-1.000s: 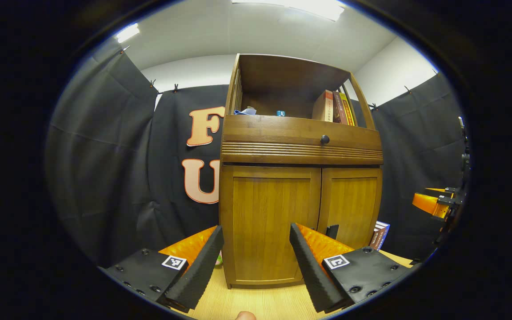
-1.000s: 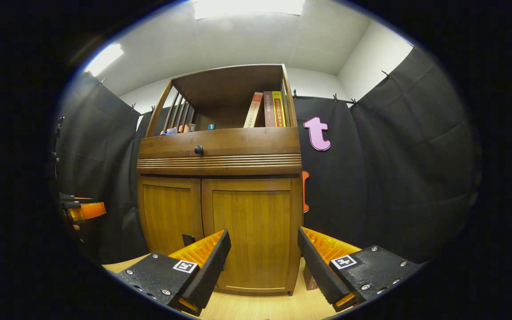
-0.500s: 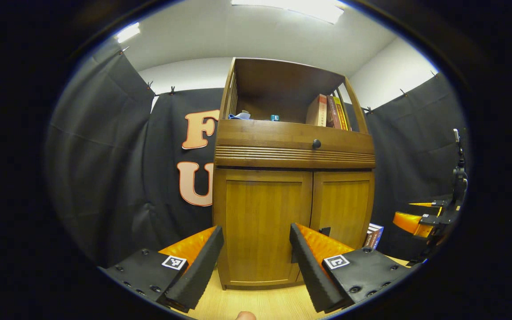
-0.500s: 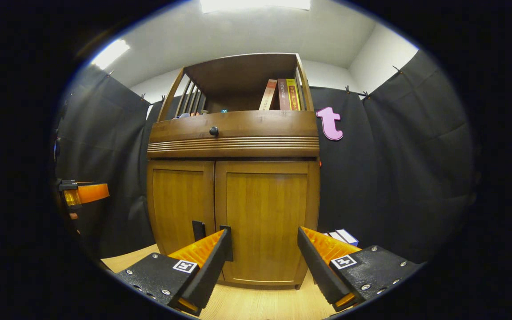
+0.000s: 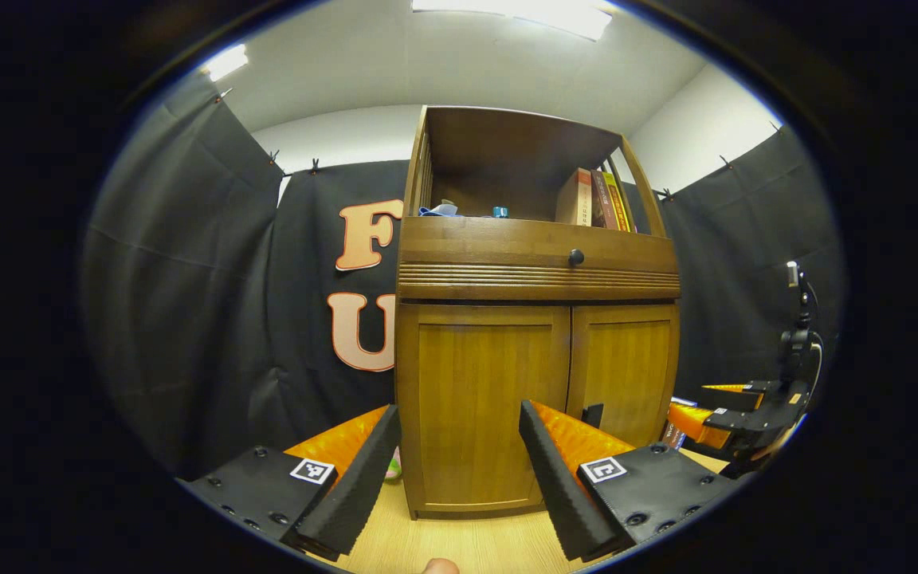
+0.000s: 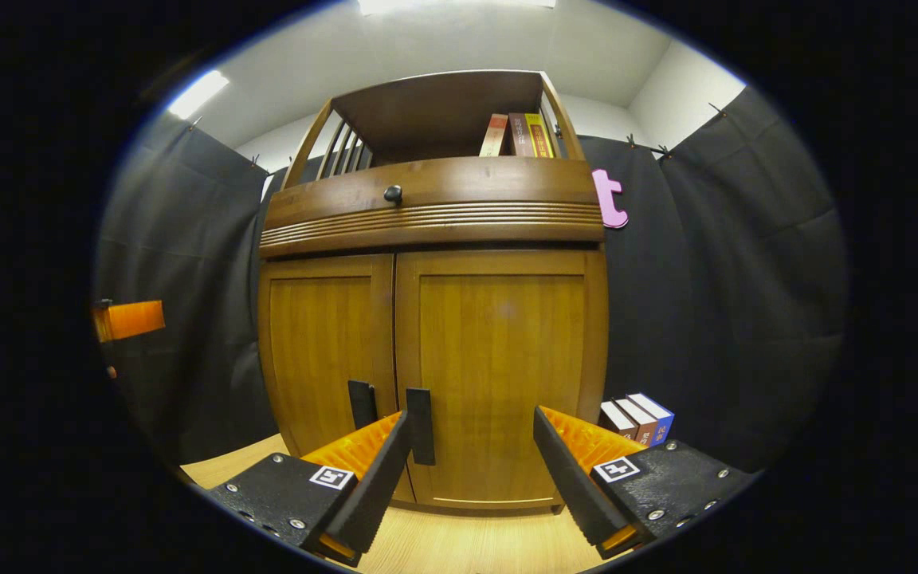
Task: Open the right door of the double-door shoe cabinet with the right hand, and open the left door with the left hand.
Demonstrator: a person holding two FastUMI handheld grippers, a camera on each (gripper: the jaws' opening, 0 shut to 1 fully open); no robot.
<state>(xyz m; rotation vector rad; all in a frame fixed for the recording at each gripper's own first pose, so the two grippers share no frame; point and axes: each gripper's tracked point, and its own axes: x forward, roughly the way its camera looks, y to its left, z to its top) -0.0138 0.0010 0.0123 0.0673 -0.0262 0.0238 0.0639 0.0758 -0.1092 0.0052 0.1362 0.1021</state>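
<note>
Already both doors were shut; right gripper [image 6: 471, 450] gaped, R handle [image 6: 420, 414] just by its left finger — could slip past, or snag the L handle [image 6: 362, 403].

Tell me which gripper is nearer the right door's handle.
Right. The right gripper is open just below and right of the right door's handle, close to the closed door. The left gripper is open, farther back, facing the left door.
</note>
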